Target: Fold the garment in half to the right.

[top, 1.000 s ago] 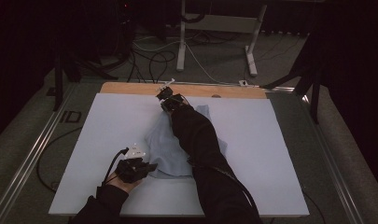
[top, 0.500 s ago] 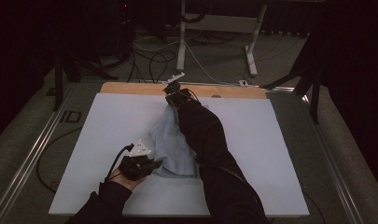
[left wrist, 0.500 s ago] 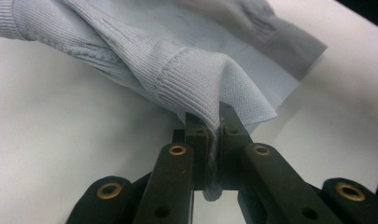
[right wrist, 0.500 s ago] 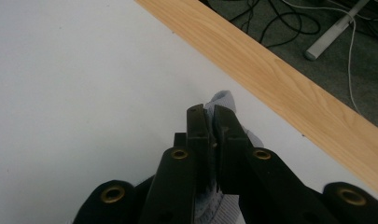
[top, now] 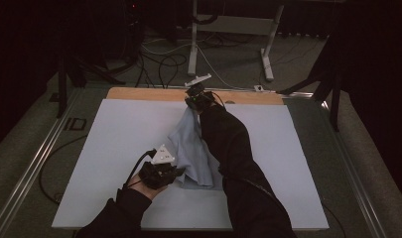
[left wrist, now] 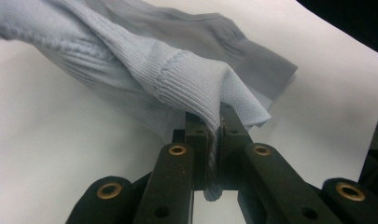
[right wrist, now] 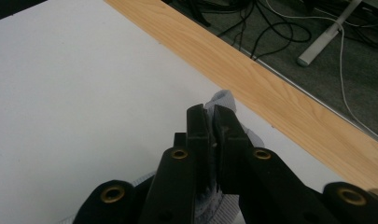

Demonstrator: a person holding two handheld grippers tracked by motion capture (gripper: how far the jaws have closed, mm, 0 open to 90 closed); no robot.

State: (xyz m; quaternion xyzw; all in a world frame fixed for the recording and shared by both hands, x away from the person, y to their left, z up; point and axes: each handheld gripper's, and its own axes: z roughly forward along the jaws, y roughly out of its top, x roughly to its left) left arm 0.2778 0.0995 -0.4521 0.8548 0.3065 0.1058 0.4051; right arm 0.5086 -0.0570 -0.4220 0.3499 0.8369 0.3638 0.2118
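So, my left gripper (left wrist: 213, 140) has its jaws clamped tight on a ribbed hem of the pale blue knitted garment (top: 191, 153), which bunches up ahead of them. My right gripper (right wrist: 213, 123) is pinched closed on another bit of that garment, a tuft poking past the tips. The garment stretches between both over the white table sheet (top: 114, 134), far end near the light wooden table edge (top: 149, 94).
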